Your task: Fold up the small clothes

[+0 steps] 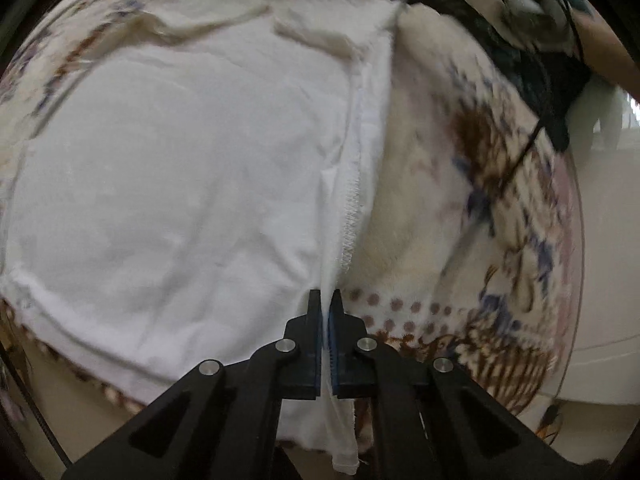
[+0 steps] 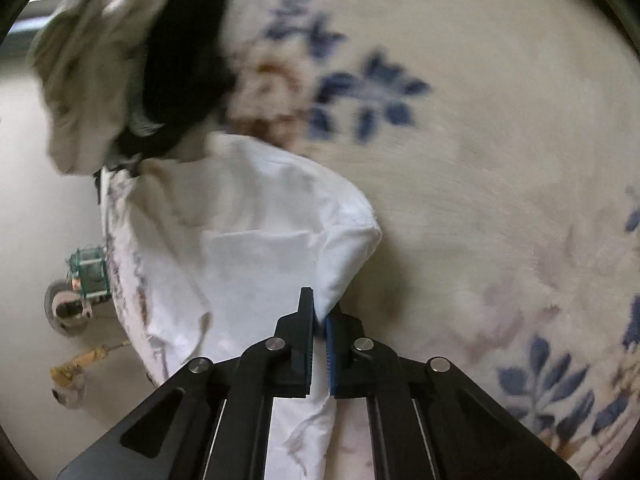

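A cream blanket (image 2: pixel 480 160) with blue and brown flowers covers the surface, with pale floor (image 2: pixel 24 240) beside its edge.

Supporting surface: a cream plush blanket (image 1: pixel 420 200) printed with blue and brown floral motifs and a row of brown dots, covering what it lies on.

Directly on it: a white garment (image 1: pixel 180 180), spread mostly flat, stitched hem along one edge; beyond it a rumpled pile of clothes (image 2: pixel 120 60), off-white and black pieces together, touching the white garment's far end.
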